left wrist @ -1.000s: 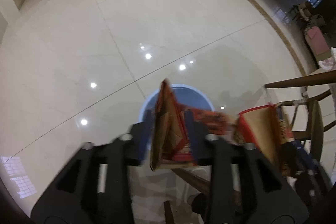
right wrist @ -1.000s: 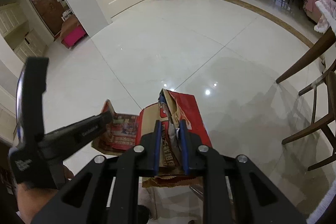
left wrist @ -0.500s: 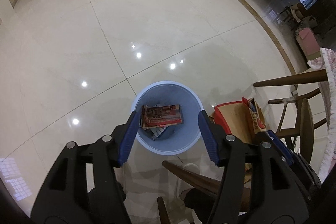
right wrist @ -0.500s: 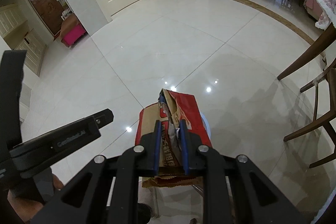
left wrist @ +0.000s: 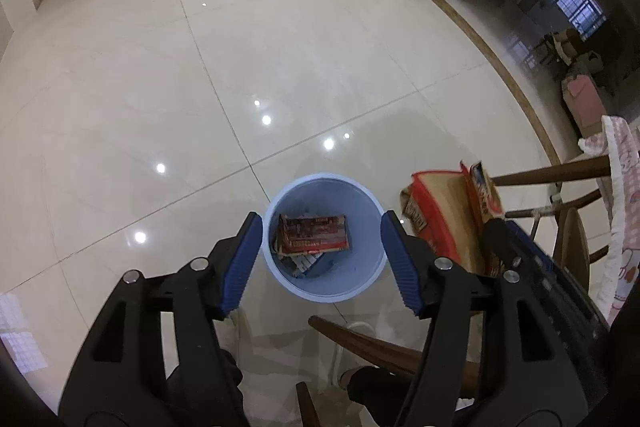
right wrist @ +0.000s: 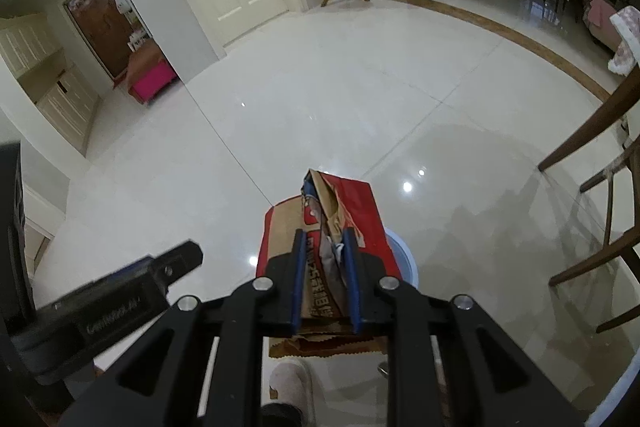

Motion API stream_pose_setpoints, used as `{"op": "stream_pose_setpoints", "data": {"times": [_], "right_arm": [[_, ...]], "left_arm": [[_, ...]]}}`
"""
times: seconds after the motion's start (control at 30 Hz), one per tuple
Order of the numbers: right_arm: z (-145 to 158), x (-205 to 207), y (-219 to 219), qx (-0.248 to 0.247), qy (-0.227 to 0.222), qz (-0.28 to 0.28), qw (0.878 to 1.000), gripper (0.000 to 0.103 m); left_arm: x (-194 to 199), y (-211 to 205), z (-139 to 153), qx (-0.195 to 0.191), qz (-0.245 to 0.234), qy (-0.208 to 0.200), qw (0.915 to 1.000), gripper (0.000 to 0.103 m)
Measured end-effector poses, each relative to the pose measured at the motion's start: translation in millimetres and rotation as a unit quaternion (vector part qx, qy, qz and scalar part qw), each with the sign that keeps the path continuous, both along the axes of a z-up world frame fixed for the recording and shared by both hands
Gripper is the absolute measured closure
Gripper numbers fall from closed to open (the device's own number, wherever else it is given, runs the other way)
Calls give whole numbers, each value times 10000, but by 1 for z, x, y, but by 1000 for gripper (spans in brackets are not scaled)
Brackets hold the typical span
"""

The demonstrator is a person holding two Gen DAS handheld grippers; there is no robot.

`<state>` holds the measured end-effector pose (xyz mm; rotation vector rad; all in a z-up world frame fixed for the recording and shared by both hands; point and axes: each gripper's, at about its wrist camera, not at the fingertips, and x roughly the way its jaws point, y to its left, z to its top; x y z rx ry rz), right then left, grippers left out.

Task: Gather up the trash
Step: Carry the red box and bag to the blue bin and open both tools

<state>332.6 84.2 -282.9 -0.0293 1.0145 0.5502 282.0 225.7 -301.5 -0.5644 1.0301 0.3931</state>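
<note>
From the right wrist, the bin [right wrist: 404, 259] is almost wholly hidden behind the bag [right wrist: 340, 227], only a sliver of blue rim showing; its inside cannot be seen there. The bag's lower end is covered by the gripper frame. The print on the packet [left wrist: 314, 233] in the bin is too small to read, and the scraps under it are mostly covered. The chair [left wrist: 560, 195] runs off the right edge. The left gripper's handle [right wrist: 120, 303] looks blurred
</note>
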Motion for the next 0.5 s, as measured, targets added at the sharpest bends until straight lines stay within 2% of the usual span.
{"op": "stream_pose_setpoints", "data": {"times": [0.1,0.23,0.5], "right_arm": [[8,3,4,84,-87,-10,9999,79],[20,-4,2,92,-216,-17,9997,69],[65,-33,-28,198,-530,-188,9982,67]], "left_arm": [[-5,3,10,15,53,-88,9999,40],[-9,-1,22,58,49,-191,9998,39],[-24,-26,61,142,-142,-518,9985,39]]}}
